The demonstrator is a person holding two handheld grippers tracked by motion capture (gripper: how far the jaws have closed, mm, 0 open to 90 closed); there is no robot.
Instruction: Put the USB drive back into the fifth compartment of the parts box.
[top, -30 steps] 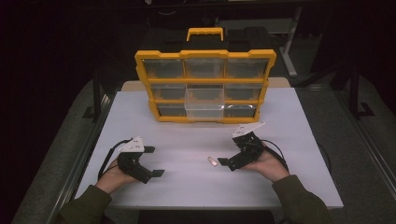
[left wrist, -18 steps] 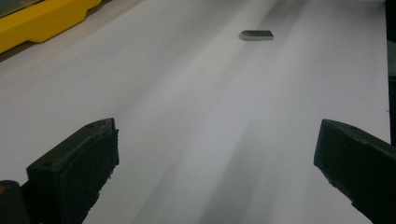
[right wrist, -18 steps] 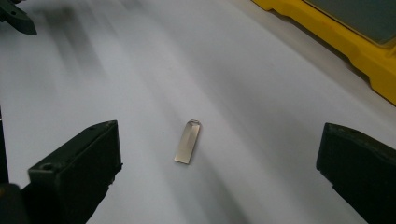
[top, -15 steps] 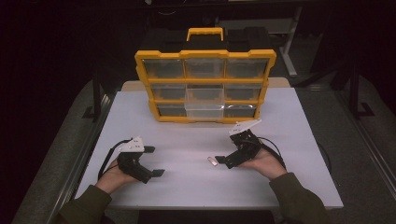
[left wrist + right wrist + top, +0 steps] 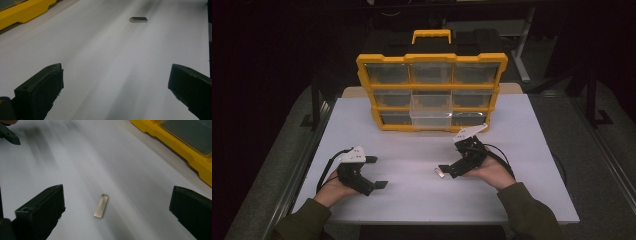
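A small flat silver metal tag (image 5: 101,206) with a ring end lies on the white table (image 5: 75,165).

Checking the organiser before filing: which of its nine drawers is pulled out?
The bottom-middle drawer of the organiser: its clear front sticks out past the yellow frame; the others sit flush.

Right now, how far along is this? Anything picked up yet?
Done: one clear drawer of the yellow organiser box is pulled out. In hand: the right gripper, open, hangs over the small flat silver metal tag on the white table. Left: the grasp, probably stowing it. The left gripper is open, holding nothing.
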